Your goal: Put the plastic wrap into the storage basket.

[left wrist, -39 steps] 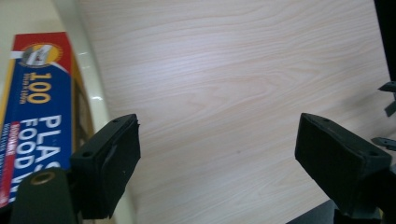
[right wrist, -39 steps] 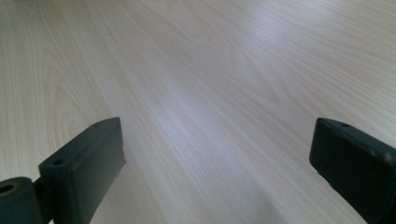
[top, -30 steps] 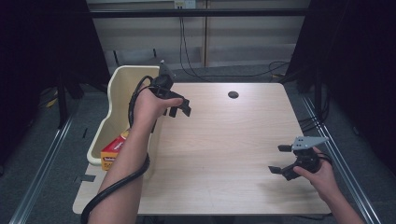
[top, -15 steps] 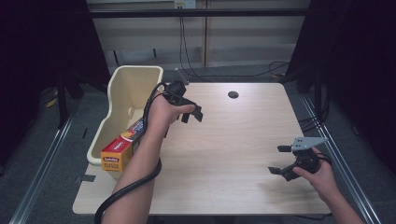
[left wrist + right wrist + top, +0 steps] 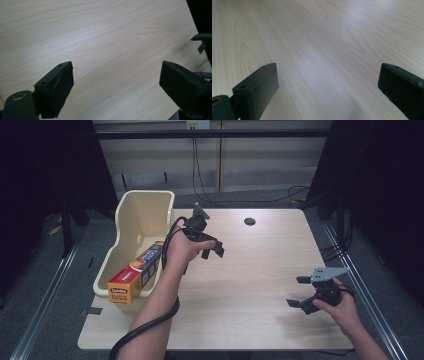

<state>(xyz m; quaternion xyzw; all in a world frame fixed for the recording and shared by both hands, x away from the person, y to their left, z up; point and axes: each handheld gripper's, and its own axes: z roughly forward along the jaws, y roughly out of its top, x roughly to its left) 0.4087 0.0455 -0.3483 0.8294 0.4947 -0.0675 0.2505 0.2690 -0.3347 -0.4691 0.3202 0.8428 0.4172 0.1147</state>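
Light wood-grain table (image 5: 250,285), rectangular, with a small round dark grommet hole (image 5: 249,221) near its far edge. A cream plastic bin (image 5: 131,215) sits at the table's left edge, overhanging it, with a long orange-and-yellow wrap box (image 5: 134,275) lying in it, one end jutting over the bin's near rim.

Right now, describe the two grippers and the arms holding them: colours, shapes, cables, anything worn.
Both are black handheld tools. The left gripper has two blocky black jaws with flat pads and a thick black cable that loops along the bare, sleeveless forearm. The right gripper looks the same and carries a grey three-cornered plate on top. No sleeves or gloves are visible on either arm.
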